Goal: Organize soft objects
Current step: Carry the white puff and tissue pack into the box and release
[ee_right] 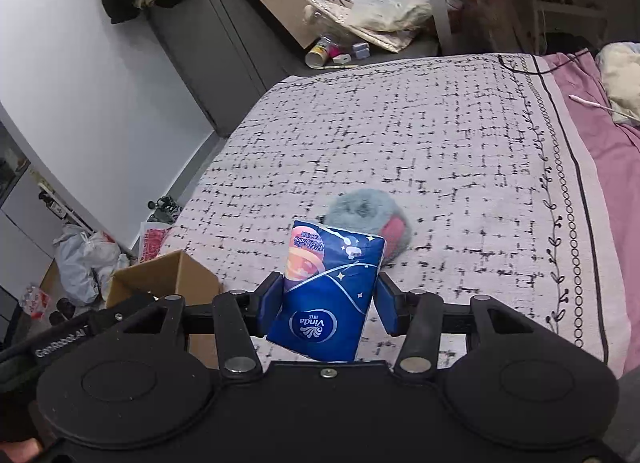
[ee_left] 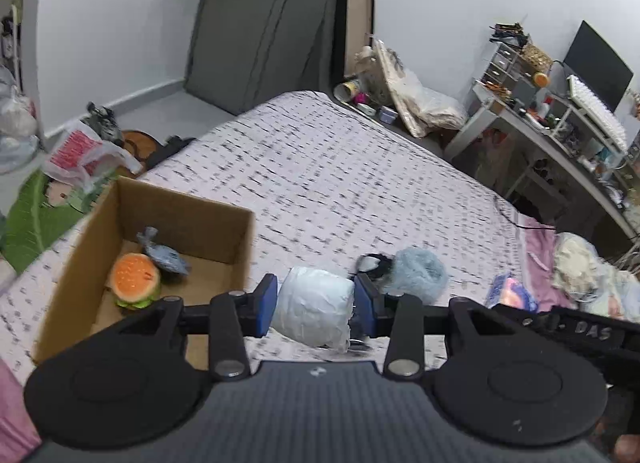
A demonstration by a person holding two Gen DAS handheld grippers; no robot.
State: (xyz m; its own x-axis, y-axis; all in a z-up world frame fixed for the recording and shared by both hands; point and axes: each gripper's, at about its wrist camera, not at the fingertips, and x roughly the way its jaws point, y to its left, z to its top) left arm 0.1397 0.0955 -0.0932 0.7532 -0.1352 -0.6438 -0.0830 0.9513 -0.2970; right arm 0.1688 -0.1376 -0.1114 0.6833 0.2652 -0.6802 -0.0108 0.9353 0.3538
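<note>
Left tongs [ee_left: 316, 301]: blue pads clamped on a pale white-blue soft bundle [ee_left: 312, 305], crinkled surface, roughly cylindrical, squeezed in at both sides and held above the bed [ee_left: 340, 167]. Frame slightly motion-blurred.

Cardboard box [ee_left: 188, 223] at 9 o'clock of the bundle, open top, resting on the bed. Inside: plush burger [ee_left: 135, 279], orange bun with green edge, and a grey-blue soft toy [ee_left: 162, 253] touching it at its 1 o'clock.

Fluffy pale-blue plush [ee_left: 418, 273] lies on the bed at 2 o'clock of the bundle, a black-and-white bit at its left edge.

Right tongs [ee_right: 329, 301]: clamped on a dark blue tissue pack [ee_right: 328, 291], "Vinda" logo, orange-pink panel at the top left, tilted slightly, held off the bed [ee_right: 400, 135]. The same fluffy plush [ee_right: 366, 211], here showing a pink patch, lies at 12 o'clock just beyond the pack. Box corner [ee_right: 168, 275] at 9 o'clock.
</note>
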